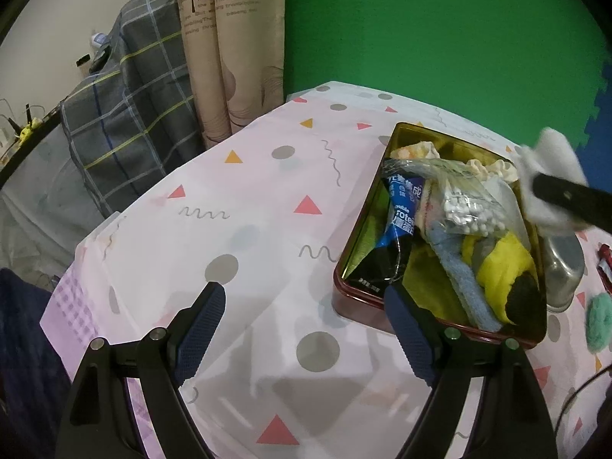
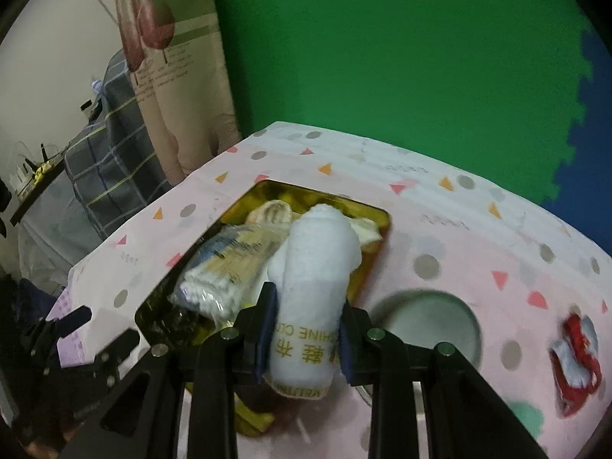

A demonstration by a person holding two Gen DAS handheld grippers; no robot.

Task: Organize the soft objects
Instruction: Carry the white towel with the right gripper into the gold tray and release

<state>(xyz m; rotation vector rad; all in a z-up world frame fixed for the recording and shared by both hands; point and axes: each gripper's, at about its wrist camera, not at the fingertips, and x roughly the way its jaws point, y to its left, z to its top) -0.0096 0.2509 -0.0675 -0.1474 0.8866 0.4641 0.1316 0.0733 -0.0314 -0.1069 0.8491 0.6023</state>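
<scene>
Jaws of the right gripper clench a rolled white cloth above the tin, likely for dropping in. The left gripper gapes empty beside the tin.

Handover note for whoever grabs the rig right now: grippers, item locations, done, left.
Left gripper: open, empty, over the tablecloth at the tin's near corner.
Right gripper: shut on a rolled white towel, held above the tin.
Done: tin already holds a bag of cotton swabs, blue snack packet, blue cloth and yellow cloth.
Left: drop the towel in; red-and-white item and teal puff lie on the table outside the tin. The metal bowl beside the tin looks empty.
</scene>
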